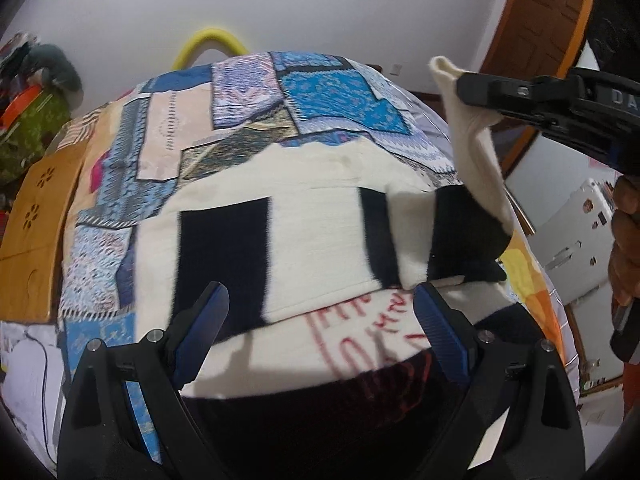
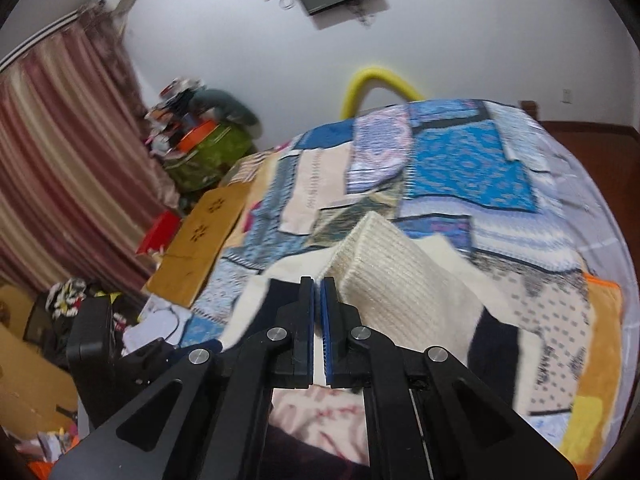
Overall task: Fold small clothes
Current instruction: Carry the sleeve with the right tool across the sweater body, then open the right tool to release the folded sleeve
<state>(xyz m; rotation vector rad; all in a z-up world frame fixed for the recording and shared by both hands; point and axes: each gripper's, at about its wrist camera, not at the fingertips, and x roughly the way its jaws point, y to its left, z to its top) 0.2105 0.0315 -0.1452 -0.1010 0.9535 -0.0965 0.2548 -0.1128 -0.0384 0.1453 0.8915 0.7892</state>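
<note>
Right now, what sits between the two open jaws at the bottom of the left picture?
In the left wrist view, the cream and black sweater with red lettering lies between them, untouched.

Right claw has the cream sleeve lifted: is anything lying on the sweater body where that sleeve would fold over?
Nothing visible does. The right claw is shut on the cream knit sleeve, and the cream-and-black striped sweater body lies bare on the patchwork bedspread. The open left claw hangs above its near hem, not touching.
</note>
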